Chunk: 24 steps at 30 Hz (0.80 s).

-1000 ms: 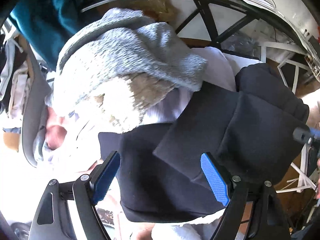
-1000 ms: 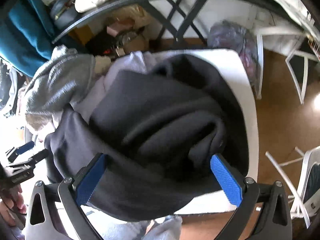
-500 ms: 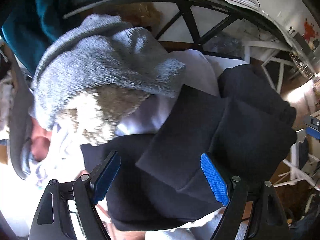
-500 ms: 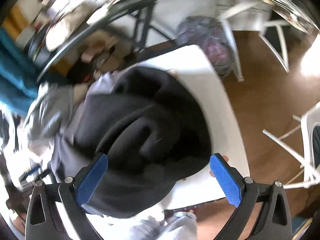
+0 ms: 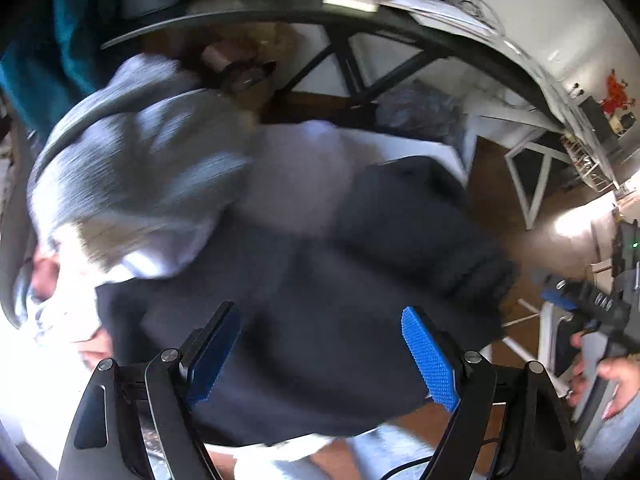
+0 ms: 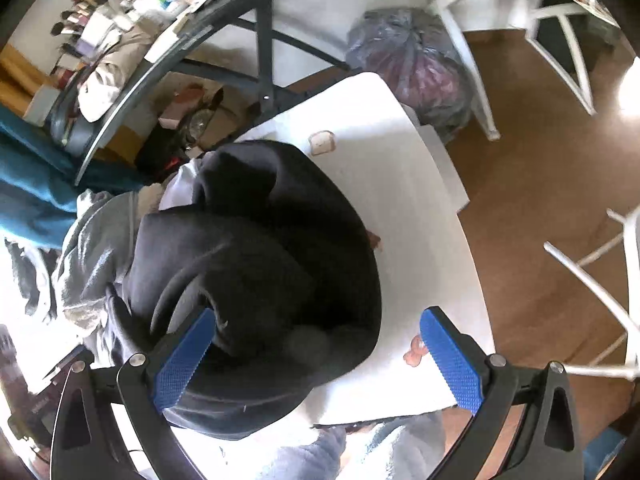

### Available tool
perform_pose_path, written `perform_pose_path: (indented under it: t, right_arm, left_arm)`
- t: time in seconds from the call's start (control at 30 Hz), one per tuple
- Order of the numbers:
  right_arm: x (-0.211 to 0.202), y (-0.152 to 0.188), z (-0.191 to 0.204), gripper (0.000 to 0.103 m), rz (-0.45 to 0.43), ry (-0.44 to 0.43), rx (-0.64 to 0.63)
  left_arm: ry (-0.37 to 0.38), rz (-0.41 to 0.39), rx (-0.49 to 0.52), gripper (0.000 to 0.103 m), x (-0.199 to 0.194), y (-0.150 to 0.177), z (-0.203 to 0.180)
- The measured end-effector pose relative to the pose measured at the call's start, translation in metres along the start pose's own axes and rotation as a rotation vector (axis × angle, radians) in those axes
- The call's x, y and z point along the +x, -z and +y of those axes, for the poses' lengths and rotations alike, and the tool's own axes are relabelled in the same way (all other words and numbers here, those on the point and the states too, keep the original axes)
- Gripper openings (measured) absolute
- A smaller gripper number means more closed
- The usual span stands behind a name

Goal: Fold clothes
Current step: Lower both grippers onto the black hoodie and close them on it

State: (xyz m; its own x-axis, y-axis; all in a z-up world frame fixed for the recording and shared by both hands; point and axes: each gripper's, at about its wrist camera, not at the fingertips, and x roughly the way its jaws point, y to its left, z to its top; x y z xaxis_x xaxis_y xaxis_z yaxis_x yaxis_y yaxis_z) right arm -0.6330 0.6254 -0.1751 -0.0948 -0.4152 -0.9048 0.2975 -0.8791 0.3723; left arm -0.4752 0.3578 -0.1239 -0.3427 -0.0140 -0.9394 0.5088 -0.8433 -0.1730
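With both grippers' jaws spread wide and empty above it, the bunched black sweatshirt could slump unevenly across the white bench.

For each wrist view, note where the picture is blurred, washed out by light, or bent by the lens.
Left wrist view: the grey fleece and dark garment are smeared by motion blur; the lower-left corner is washed out white. Right wrist view: mostly sharp, though sunlight bleaches the white table and the left edge; the fisheye lens bends the black desk edge into an arc.
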Motion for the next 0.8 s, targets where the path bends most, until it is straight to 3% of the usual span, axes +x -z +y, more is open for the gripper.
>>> perform_pose_path:
  t: [0.1, 0.47, 0.63, 0.8]
  right_arm:
    - [-0.007, -0.012, -0.008, 0.102, 0.007, -0.006, -0.080]
    - [0.003, -0.021, -0.038, 0.102, 0.091, -0.043, -0.192]
    - [0.017, -0.018, -0.033, 0.102, 0.130, -0.057, -0.221]
    - [0.020, -0.024, -0.029, 0.102, 0.131, -0.054, -0.235]
  left_arm:
    - [-0.029, 0.046, -0.030, 0.083, 0.025, -0.013, -0.032]
    - [-0.188, 0.181, -0.221, 0.083, 0.063, 0.011, -0.035]
    - [-0.228, 0.232, -0.255, 0.083, 0.075, 0.014, -0.029]
    - [-0.220, 0.232, -0.263, 0.083, 0.076, 0.018, -0.026]
